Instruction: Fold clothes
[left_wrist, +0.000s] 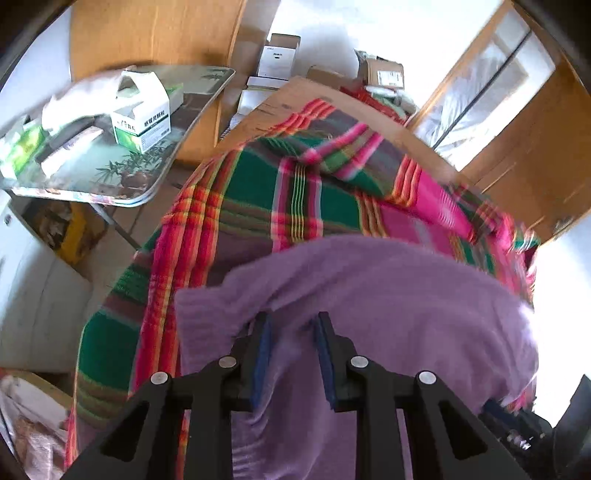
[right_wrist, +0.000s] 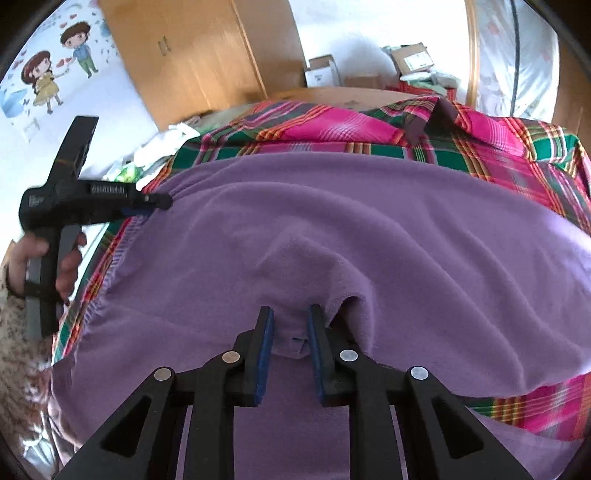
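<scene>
A purple fleece garment lies spread over a bright plaid cloth that covers the work surface. My left gripper is shut on a bunched fold at the garment's edge. The right wrist view shows that left gripper from the side, pinching the garment's far left edge, with a person's hand on its handle. My right gripper is shut on a raised ridge of the same garment near its front edge. A small tag shows between the blue pads.
A folding table at the left carries a white and green box and other packets. Cardboard boxes stand beyond the plaid cloth. A wooden wardrobe lines the back wall, and a window is at the right.
</scene>
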